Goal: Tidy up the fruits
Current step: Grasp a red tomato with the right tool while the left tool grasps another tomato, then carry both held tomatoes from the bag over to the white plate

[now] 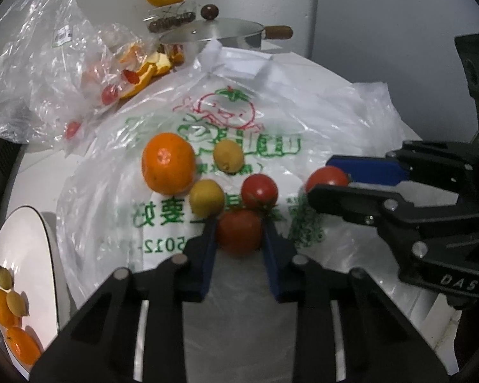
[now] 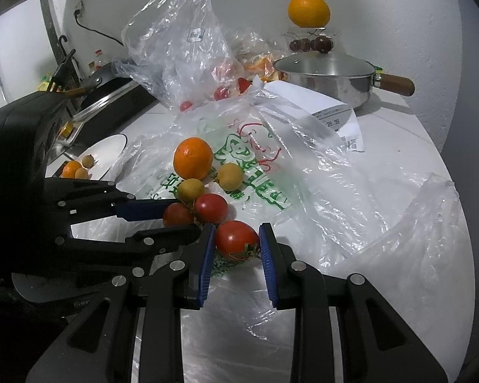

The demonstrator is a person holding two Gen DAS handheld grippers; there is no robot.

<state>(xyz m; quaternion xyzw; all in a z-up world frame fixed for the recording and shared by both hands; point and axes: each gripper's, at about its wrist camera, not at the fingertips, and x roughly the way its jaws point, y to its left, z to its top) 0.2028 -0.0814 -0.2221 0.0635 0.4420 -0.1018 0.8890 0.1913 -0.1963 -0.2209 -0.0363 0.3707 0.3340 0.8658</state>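
Note:
Loose fruit lies on a printed white plastic bag (image 1: 271, 121): an orange (image 1: 168, 166), two small yellow fruits (image 1: 228, 155) and three red tomatoes. My left gripper (image 1: 239, 223) is shut on the nearest tomato (image 1: 239, 236), its blue pads pressing both sides. From the right, my right gripper (image 1: 322, 178) is shut on another tomato (image 1: 327, 177). In the right wrist view that tomato (image 2: 236, 239) sits between the right gripper's (image 2: 238, 228) blue pads, and the left gripper (image 2: 183, 217) holds its tomato (image 2: 177, 215) beside it. A third tomato (image 1: 259, 190) lies free between them.
A white plate (image 1: 25, 239) at the left holds oranges and small yellow fruits. Behind stand a steel pot (image 2: 329, 79) with a lid, an orange (image 2: 309, 10) on a clear box, a crumpled clear bag (image 2: 175, 48) with small tomatoes, a receipt (image 2: 335, 118) and a stove (image 2: 111, 102).

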